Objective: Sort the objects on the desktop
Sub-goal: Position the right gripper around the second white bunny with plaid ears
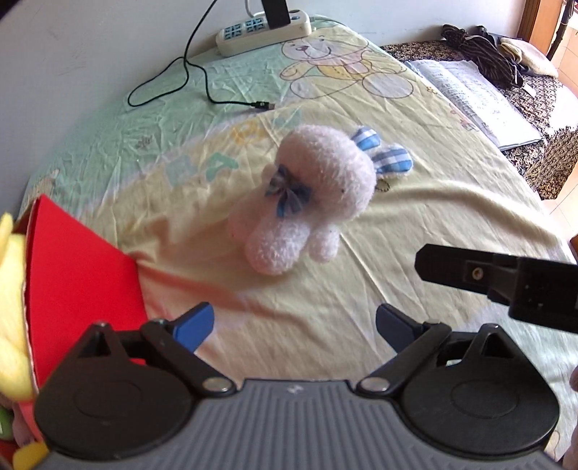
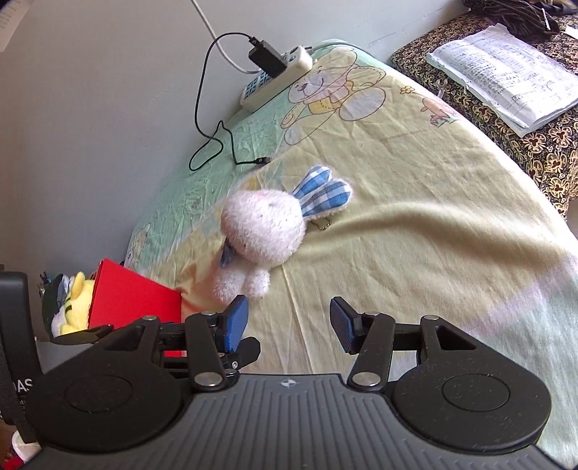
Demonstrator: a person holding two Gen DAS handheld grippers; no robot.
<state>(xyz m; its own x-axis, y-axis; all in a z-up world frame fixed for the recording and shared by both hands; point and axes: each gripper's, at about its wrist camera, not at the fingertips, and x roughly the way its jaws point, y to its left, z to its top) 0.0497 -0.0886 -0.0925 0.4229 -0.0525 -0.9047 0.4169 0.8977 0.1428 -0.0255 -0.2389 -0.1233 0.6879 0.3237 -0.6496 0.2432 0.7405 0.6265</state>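
Note:
A pale pink plush rabbit (image 1: 310,195) with blue checked ears and a blue bow lies on the yellow cartoon-print sheet (image 1: 415,231), feet toward me. My left gripper (image 1: 294,327) stands open just short of its feet, nothing between the blue pads. In the right wrist view the same rabbit (image 2: 262,231) lies ahead and left of my right gripper (image 2: 289,321), which is also open and empty. A finger of the right gripper (image 1: 469,273) juts in from the right edge of the left wrist view. A red box (image 1: 76,274) with a yellow plush toy (image 1: 11,307) in it sits at the left.
A white power strip (image 1: 263,32) with a black adapter lies by the wall, its black cable (image 1: 202,83) trailing over the sheet. An open book (image 2: 505,76) rests on a dark patterned cloth (image 2: 523,144) to the right. The grey wall bounds the left side.

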